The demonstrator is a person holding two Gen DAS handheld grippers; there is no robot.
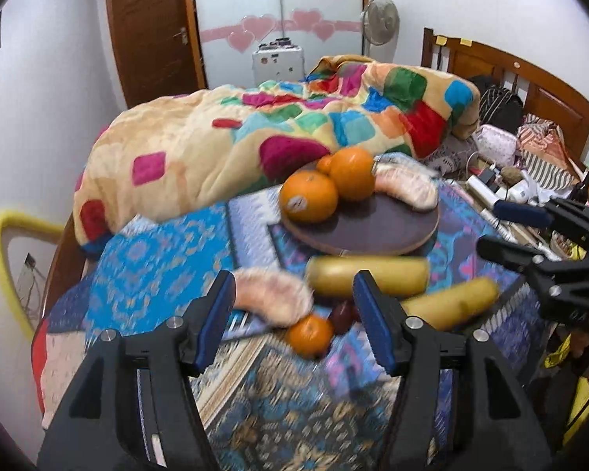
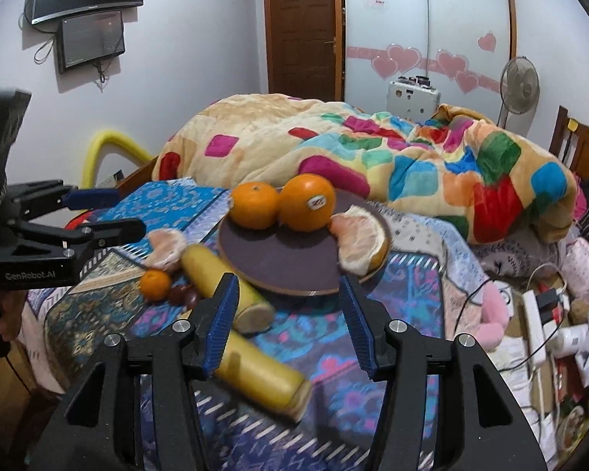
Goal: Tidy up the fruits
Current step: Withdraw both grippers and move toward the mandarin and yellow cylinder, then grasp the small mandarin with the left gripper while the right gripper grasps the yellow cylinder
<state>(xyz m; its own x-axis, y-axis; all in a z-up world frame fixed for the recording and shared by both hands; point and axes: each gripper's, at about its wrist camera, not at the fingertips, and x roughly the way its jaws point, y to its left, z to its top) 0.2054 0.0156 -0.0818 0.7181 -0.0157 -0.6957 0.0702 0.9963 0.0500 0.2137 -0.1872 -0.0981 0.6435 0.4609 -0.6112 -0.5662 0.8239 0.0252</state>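
Observation:
A dark round plate (image 1: 373, 235) (image 2: 278, 263) on the patterned bedspread holds two large oranges (image 1: 306, 196) (image 2: 308, 202) and a peeled pomelo segment (image 1: 406, 188) (image 2: 359, 239). In front of it lie two banana pieces (image 1: 367, 276) (image 2: 263, 380), another pomelo segment (image 1: 275, 298) (image 2: 165, 247), a small mandarin (image 1: 309, 333) (image 2: 155, 284) and a dark red fruit (image 1: 341, 316) (image 2: 182, 294). My left gripper (image 1: 290, 294) (image 2: 131, 212) hovers open over the mandarin, holding nothing. My right gripper (image 2: 286, 286) (image 1: 491, 227) is open above the banana pieces, pads clear.
A bunched colourful quilt (image 1: 255, 137) lies just behind the plate. A power strip (image 2: 534, 325), cables and clutter crowd the right side. The wooden headboard (image 1: 530, 78) stands far right and a yellow foam tube (image 2: 110, 141) at the left bed edge.

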